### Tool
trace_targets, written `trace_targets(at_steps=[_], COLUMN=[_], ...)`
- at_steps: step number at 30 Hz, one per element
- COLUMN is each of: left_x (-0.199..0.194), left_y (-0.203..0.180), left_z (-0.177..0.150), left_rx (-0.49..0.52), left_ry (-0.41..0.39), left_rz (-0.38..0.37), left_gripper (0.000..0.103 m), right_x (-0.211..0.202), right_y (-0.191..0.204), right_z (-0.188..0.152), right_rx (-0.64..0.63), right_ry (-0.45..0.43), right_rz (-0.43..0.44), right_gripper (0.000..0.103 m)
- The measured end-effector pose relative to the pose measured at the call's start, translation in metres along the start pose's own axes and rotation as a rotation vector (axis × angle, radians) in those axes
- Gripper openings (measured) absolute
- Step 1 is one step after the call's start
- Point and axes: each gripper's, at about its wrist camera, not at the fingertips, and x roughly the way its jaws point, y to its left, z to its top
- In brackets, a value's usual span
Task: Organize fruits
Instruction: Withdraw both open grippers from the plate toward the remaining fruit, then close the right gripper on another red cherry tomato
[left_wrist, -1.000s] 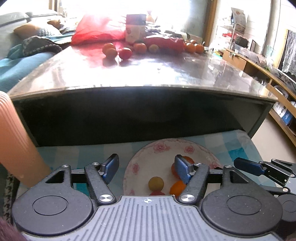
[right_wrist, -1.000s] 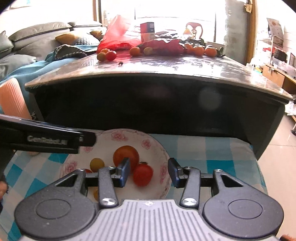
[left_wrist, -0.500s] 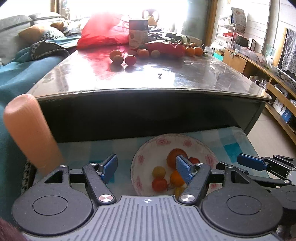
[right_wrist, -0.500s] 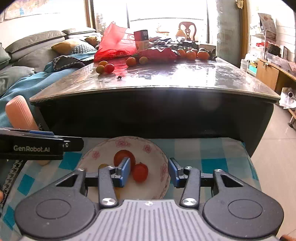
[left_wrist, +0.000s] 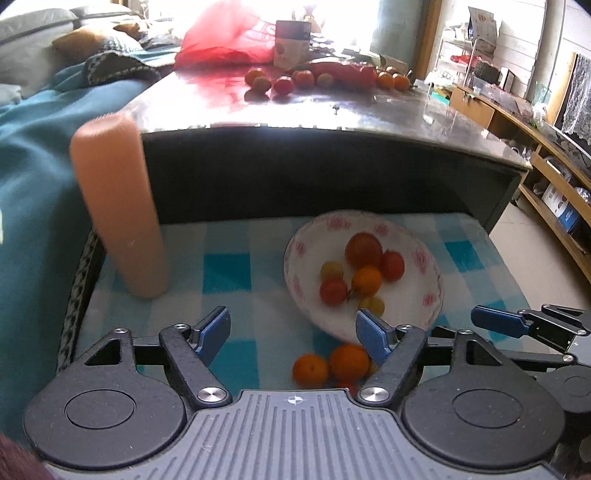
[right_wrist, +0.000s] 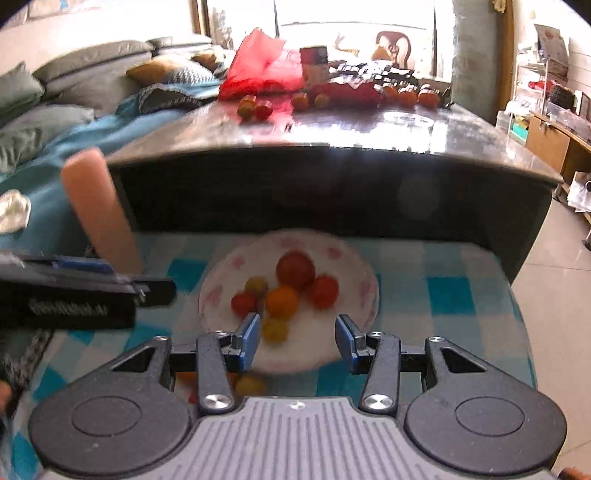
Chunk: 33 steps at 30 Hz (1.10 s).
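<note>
Both tools have drawn back since a second ago, so the whole floral bowl (left_wrist: 428, 299) and loose fruit near it now show. Left tool (left_wrist: 291, 328) is spread wide and holds nothing; right tool (right_wrist: 297, 341) likewise gapes empty. Six fruits (left_wrist: 364, 251) lie in the bowl on the blue checked cloth (left_wrist: 225, 269), two oranges (left_wrist: 349, 362) just outside its near rim. More fruit (left_wrist: 284, 85) sits on the far dark desk (left_wrist: 388, 114). A peach cylinder (left_wrist: 118, 206) stands left.

surface: blue-checked cloth (left_wrist: 229, 269) | on it: floral bowl (left_wrist: 424, 295), peach cylinder (left_wrist: 118, 206), two loose oranges (left_wrist: 332, 365) | behind: dark table (left_wrist: 332, 122), fruit and red bag (left_wrist: 221, 48) on top
</note>
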Motion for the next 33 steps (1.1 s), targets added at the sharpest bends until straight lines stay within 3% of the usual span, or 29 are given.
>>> trace_targets(at_steps=[5,12,28,30,33], left_x=[-0.01,-0.02,0.004,0.01,0.024], left_y=[0.01,0.022,0.022,0.02,0.016], left_z=[-0.018,-0.029,-0.031,-0.031,-0.034], left_rx=[-0.019,-0.022,0.017,0.037,0.073], left_ry=[0.025,0.027,0.078,0.085,0.114], left_rz=[0.007,0.009,-0.015,-0.035,-0.058], left_gripper=[0.081,0.083,0.082,0.08,0.072], right_x=[-0.002,0.002,0.049,0.051,0.046], right_y=[0.0,0.021,0.057,0.059,0.061], right_z=[-0.018,-0.038,-0.043,-0.045,-0.044], right_rx=[0.0,0.0,-0.045,-0.056,-0.074], right_ry=[0.053,0.108,0.173,0.171,0.169], right_rz=[-0.003,0.07,0.121,0.12,0.145], right_gripper=[0.059,0.059,0.059,0.055,0.039])
